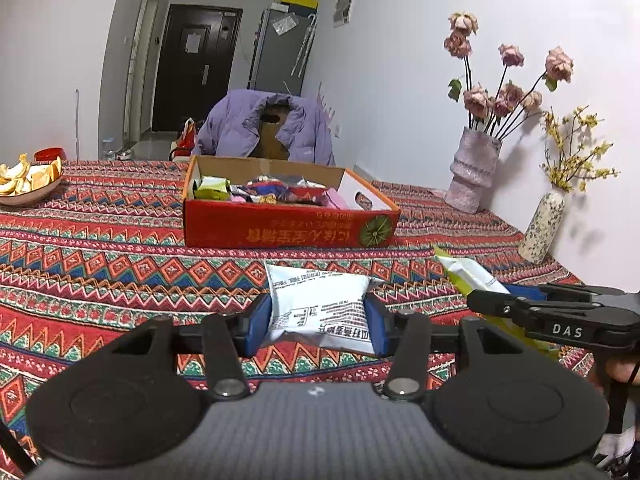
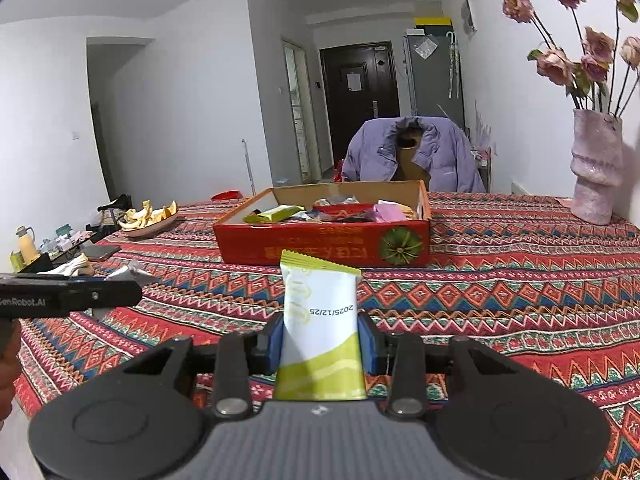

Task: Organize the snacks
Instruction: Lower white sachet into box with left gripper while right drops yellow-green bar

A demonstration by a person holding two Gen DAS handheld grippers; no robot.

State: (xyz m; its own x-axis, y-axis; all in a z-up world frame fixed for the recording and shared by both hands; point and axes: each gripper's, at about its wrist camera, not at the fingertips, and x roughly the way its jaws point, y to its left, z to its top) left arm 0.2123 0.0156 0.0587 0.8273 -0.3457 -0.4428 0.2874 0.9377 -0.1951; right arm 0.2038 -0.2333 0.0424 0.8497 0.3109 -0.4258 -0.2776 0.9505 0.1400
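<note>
My left gripper (image 1: 318, 320) is shut on a white snack packet (image 1: 316, 300) and holds it above the patterned tablecloth, short of the box. My right gripper (image 2: 320, 340) is shut on a white and green snack packet (image 2: 318, 320), held upright; that packet also shows at the right of the left wrist view (image 1: 468, 276). An open red cardboard box (image 1: 288, 232) holding several snack packets stands ahead of both grippers; it also shows in the right wrist view (image 2: 320, 244).
A bowl of orange peel (image 1: 28, 184) sits far left. Two vases with flowers (image 1: 472, 176) (image 1: 542, 224) stand by the right wall. A chair with a purple jacket (image 1: 264, 128) is behind the table. A phone (image 2: 102, 252) and clutter lie at the left edge.
</note>
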